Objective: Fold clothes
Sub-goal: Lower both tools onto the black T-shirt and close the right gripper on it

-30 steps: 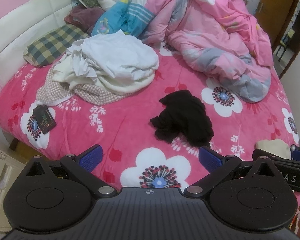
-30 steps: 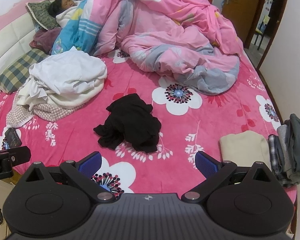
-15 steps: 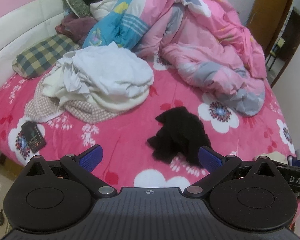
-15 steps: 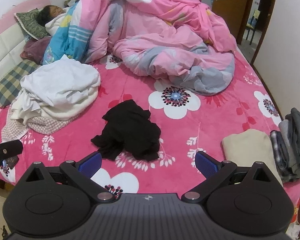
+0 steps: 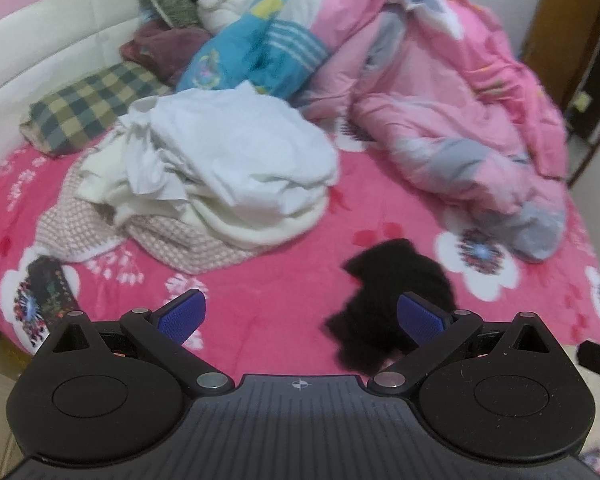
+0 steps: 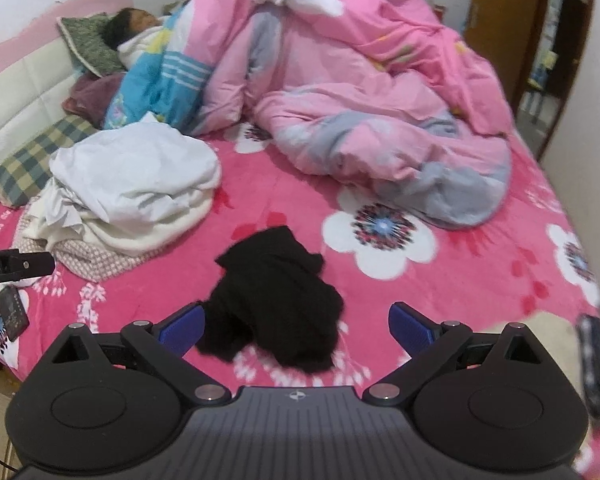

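Left gripper (image 5: pixel 300 316) and right gripper (image 6: pixel 296 326) both spread wide, grasping nothing; crumpled black garment (image 6: pixel 276 300) just ahead on pink floral bed (image 6: pixel 480 276); white laundry pile (image 6: pixel 132 184) beyond-left; pink quilt (image 6: pixel 364 92) farthest.

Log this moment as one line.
stage: approach | left gripper: open, empty | right gripper: open, empty | black garment: crumpled on bed

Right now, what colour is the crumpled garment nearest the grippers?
Black, clearest in the right wrist view.

Left tongs (image 5: pixel 300 316) spread wide and empty, right tongs (image 6: pixel 296 330) likewise
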Available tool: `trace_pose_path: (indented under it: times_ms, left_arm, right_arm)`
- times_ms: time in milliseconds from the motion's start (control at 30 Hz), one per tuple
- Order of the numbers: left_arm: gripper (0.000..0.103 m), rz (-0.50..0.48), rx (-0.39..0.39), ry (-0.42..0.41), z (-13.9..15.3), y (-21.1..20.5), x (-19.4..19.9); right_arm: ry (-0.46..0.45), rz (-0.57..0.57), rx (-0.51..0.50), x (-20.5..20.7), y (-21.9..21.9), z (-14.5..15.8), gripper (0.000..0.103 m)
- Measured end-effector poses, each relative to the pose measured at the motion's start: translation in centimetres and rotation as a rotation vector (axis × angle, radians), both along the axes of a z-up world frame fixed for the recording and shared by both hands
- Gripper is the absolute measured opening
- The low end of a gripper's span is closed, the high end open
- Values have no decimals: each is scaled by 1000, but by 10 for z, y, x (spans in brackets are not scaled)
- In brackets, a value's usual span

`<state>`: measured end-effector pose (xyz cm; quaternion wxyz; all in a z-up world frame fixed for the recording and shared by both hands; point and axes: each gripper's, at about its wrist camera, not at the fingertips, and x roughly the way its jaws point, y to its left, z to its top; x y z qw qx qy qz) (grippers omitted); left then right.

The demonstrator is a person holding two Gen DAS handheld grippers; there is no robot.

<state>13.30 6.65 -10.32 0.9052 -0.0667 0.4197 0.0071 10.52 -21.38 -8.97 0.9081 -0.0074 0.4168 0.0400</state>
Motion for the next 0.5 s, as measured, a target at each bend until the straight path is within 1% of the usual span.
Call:
trace_pose_path:
  times_ms: [100,233,333,367,433,500]
  left_arm:
    - [103,36,49,15,-19,-4,12]
    - [103,31,84,33,-47,-20,31]
    - [103,14,116,34,-67,-37,45]
    - [103,4,123,31,-73,-43,50]
    - [102,-19,124,23,-87,-54,57]
    - [101,-43,123,36,-106,-64,65]
  right_arm:
    - [-13,12,20,28,-9,-21,99]
    - [-38,39,73,60,-27,-47,98]
    - [-33,81,96,79,-40,-76,92]
    - [-27,92,104,85,-44,-86,88]
    - [1,113,127,98,-49,-107,81]
    - [24,125,142,110,-51,-127,75]
